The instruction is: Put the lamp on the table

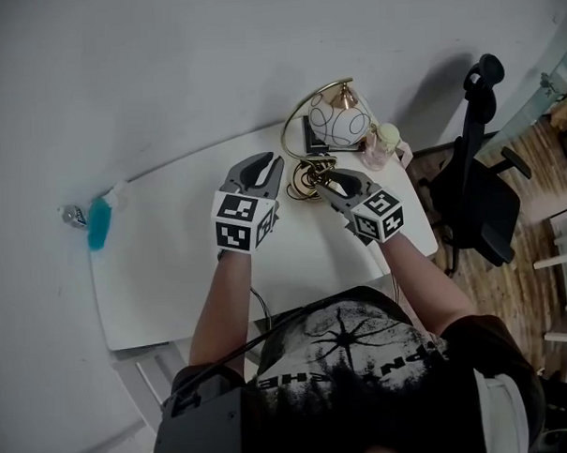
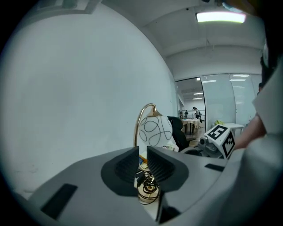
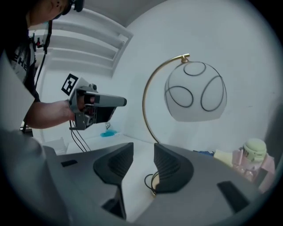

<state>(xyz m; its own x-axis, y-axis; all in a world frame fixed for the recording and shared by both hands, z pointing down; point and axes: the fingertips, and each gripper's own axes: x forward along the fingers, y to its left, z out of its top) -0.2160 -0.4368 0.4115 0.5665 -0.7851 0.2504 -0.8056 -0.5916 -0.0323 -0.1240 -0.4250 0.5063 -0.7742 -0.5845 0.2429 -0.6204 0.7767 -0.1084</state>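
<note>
Both my left claw (image 1: 268, 167) and my right claw (image 1: 330, 184) hover empty just short of the lamp (image 1: 338, 126), which stands upright on the white tabletop (image 1: 164, 273) near its far edge by the wall (image 1: 164, 76). The left one's jaws leave only a narrow gap, the coiled gold base (image 2: 147, 190) showing beyond it; the right one's stand wider apart.

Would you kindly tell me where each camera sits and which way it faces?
Head view: on the person's head, facing steeply down at the white table, lamp, left tool and right tool; forearms and black shirt show.
Left gripper view: on the left tool, facing along its jaws at the lamp; the right tool shows.
Right gripper view: on the right tool, facing the lamp's arch; the left tool and hand show.
Shared: all three see the lamp.
</note>
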